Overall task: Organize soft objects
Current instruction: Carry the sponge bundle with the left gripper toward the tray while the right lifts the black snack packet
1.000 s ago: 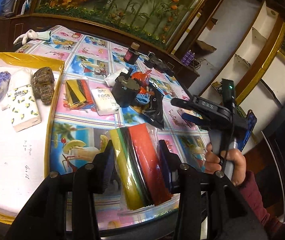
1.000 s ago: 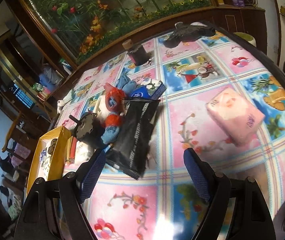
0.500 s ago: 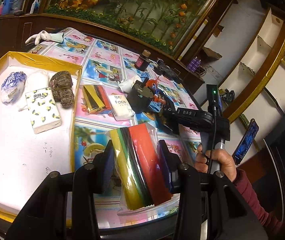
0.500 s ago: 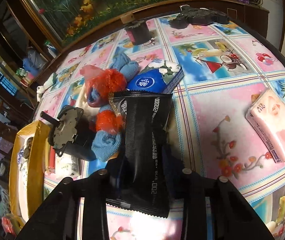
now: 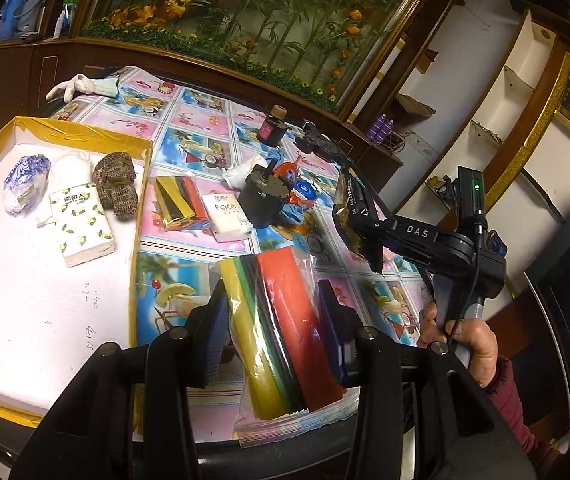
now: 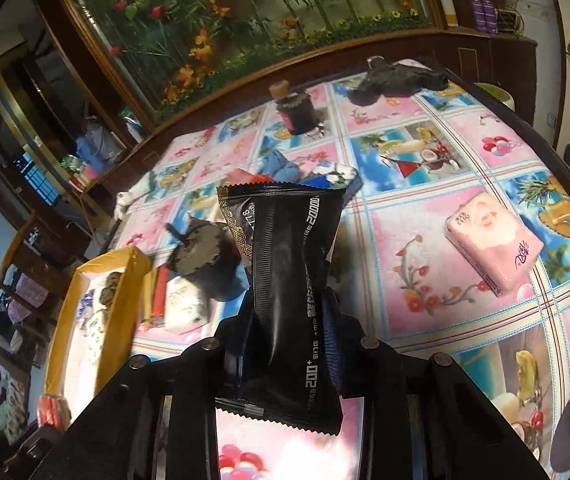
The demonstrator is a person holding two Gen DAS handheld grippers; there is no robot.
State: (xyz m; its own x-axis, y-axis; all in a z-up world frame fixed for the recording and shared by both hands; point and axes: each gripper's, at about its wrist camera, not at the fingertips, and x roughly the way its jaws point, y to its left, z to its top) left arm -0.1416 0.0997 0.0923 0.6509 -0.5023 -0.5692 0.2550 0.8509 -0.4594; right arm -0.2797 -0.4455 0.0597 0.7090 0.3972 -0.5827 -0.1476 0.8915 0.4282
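Note:
My left gripper (image 5: 275, 316) is shut on a clear bag of coloured sheets (image 5: 281, 332), yellow, green, black and red, held above the table's near edge beside the yellow-rimmed white tray (image 5: 141, 184). My right gripper (image 6: 289, 320) is shut on a black soft packet (image 6: 285, 280) and holds it up above the table; the packet also shows in the left wrist view (image 5: 355, 216). The tray holds a lemon-print tissue pack (image 5: 83, 228), a knitted brown piece (image 5: 117, 184) and a blue-white bundle (image 5: 25, 182).
On the patterned table lie a second bag of coloured sheets (image 5: 177, 200), a white "face" tissue pack (image 5: 227, 216), a black round device (image 5: 265, 196), a dark jar (image 5: 271, 128), a pink tissue pack (image 6: 493, 240) and a white glove (image 5: 73, 84).
My right gripper closed on the black packet and lifted it off the table. My left gripper, still holding the bag of sheets, rose and pulled back a little.

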